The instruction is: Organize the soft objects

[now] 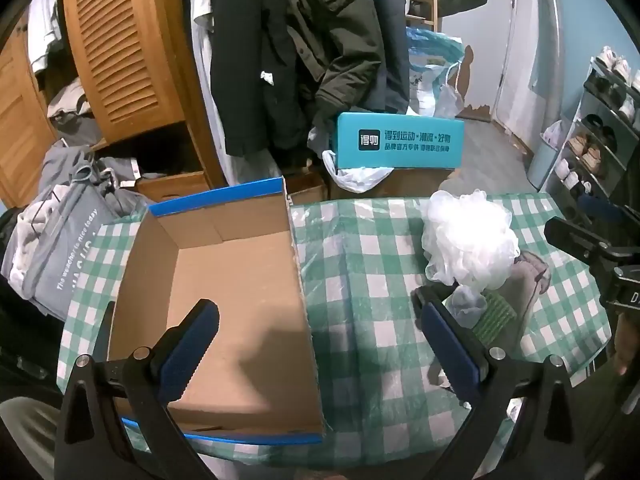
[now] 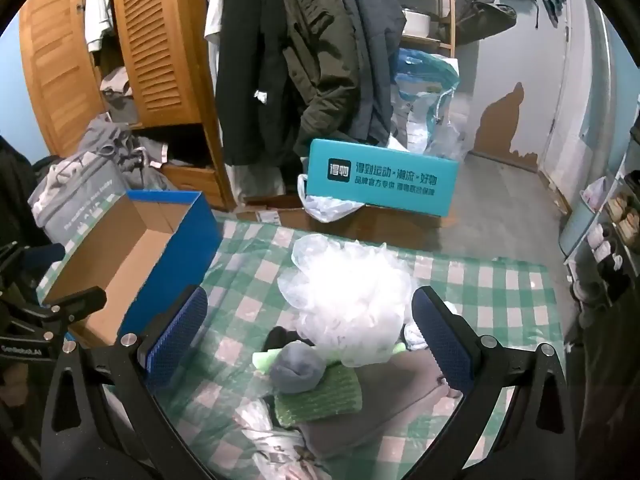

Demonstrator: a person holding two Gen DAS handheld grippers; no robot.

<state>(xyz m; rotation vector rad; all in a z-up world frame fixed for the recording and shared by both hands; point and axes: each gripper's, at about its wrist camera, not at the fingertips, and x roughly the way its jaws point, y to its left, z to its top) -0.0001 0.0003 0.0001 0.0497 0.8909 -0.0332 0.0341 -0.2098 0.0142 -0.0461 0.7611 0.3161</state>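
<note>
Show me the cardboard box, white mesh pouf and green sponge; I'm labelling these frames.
cardboard box (image 1: 240, 280): left wrist view, bare inside floor.
white mesh pouf (image 2: 352, 296): right wrist view, middle of ruffles.
green sponge (image 2: 324, 396): right wrist view, ribbed top.

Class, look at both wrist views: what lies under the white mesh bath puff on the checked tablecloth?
The white mesh bath puff partly rests on a green ribbed cloth and a grey rolled sock, with a brownish cloth beside them. Whatever lies directly beneath its middle is covered.
</note>
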